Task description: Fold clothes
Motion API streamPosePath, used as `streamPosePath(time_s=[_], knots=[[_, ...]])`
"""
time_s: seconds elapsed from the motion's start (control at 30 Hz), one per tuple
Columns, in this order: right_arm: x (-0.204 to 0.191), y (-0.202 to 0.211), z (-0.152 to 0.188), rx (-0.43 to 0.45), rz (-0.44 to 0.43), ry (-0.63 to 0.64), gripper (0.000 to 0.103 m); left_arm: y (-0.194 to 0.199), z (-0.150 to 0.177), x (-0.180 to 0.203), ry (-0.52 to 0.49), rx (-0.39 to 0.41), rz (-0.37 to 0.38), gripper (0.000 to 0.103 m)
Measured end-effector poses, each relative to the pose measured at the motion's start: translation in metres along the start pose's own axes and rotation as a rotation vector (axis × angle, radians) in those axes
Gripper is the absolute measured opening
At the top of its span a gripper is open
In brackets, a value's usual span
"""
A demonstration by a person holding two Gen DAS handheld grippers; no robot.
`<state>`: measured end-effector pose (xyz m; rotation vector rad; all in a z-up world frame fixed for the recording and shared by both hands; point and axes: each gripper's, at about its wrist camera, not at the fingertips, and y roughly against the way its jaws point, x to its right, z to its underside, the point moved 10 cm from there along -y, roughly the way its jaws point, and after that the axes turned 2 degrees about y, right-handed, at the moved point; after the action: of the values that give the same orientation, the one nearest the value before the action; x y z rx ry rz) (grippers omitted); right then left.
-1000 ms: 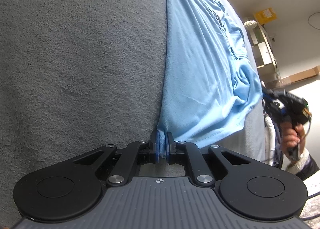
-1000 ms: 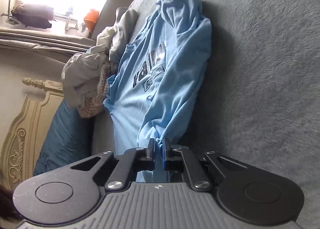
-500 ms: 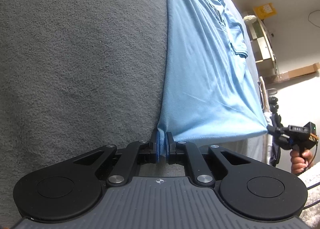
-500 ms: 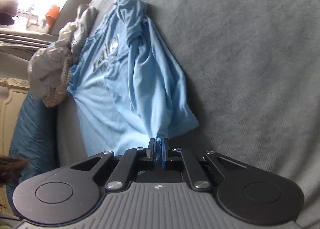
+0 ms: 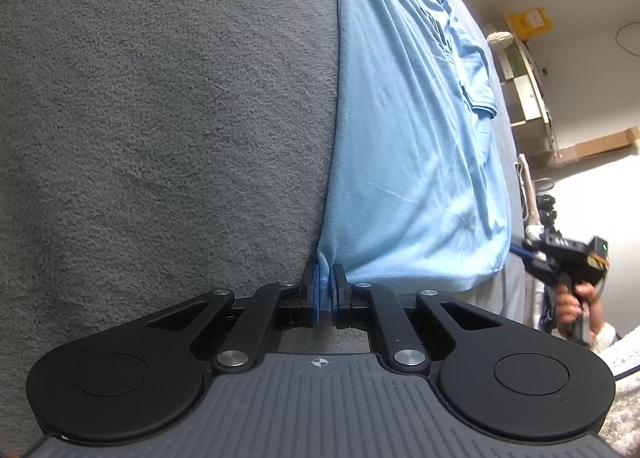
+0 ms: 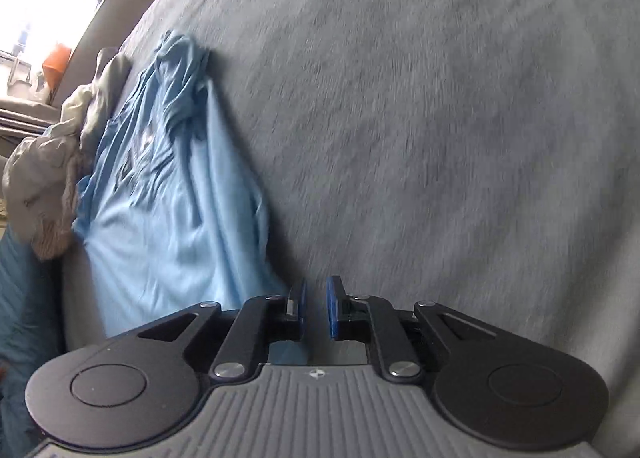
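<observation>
My left gripper (image 5: 325, 290) is clamped nearly shut on the lower corner of the light blue short-sleeved T-shirt (image 5: 404, 146), the blue pads pinching a fold of the hem between them. From my left wrist view the shirt lies spread out flat on the grey fleecy blanket (image 5: 160, 118) that covers the bed, running away from the jaws with its hem stretched to the right and one sleeve showing at the far right edge. My right gripper (image 6: 315, 306) has its jaws opening: a narrow gap between the blue pads, only grey blanket visible through it, no cloth in it. The shirt's (image 6: 168, 198) other hem corner lies just left of the left-hand pad, close to it; I can't tell if it touches. On that side the shirt is rumpled, with a dark printed graphic on the chest and the far end bunched up. A pile of pale grey and beige garments (image 6: 56, 162) sits against the shirt's far left edge, and a teal quilted cover (image 6: 24, 298) shows at the lower left. The right view is motion-blurred. In the left view I can see the right gripper (image 5: 564, 258) at the bed's right edge, held by a hand (image 5: 576, 302) with a white knitted cuff (image 5: 604, 336). Behind it is a pale wooden shelf unit (image 5: 528, 98) against a white wall.
</observation>
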<state>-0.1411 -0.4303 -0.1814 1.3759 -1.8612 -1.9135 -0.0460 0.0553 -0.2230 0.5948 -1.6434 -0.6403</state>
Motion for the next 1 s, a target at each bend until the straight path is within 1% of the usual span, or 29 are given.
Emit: streamPosePath(time_s=[0.1,0.17,0.2,0.23,0.3,0.47,0.93,0.97,1.0], knots=[[-0.006,-0.02,-0.011,0.011,0.018,0.058,0.015,0.0,0.0,0.002,-0.003,0.004,-0.008,0.007],[-0.017,-0.025,-0.008,0.027,0.033,0.124,0.02,0.0,0.0,0.002,0.001,0.009,-0.011,0.007],[-0.023,-0.026,-0.006,0.036,0.038,0.165,0.029,0.0,0.0,0.003,0.003,0.011,-0.012,0.007],[-0.026,-0.024,-0.006,0.041,0.04,0.187,0.036,-0.001,0.0,0.003,0.006,0.012,-0.014,0.007],[-0.03,-0.019,-0.006,0.05,0.035,0.217,0.036,-0.002,0.0,0.004,0.01,0.014,-0.017,0.007],[-0.036,-0.018,-0.004,0.066,0.013,0.244,0.036,-0.004,-0.001,0.005,0.008,0.013,-0.028,0.007],[-0.055,-0.015,-0.008,0.083,-0.137,0.168,0.036,-0.006,-0.001,0.007,0.007,0.027,-0.034,0.007],[-0.054,-0.016,-0.009,0.082,-0.158,0.141,0.036,-0.006,0.0,0.007,0.008,0.027,-0.033,0.007],[-0.054,-0.019,-0.008,0.073,-0.15,0.142,0.036,-0.006,0.0,0.007,0.008,0.028,-0.032,0.007]])
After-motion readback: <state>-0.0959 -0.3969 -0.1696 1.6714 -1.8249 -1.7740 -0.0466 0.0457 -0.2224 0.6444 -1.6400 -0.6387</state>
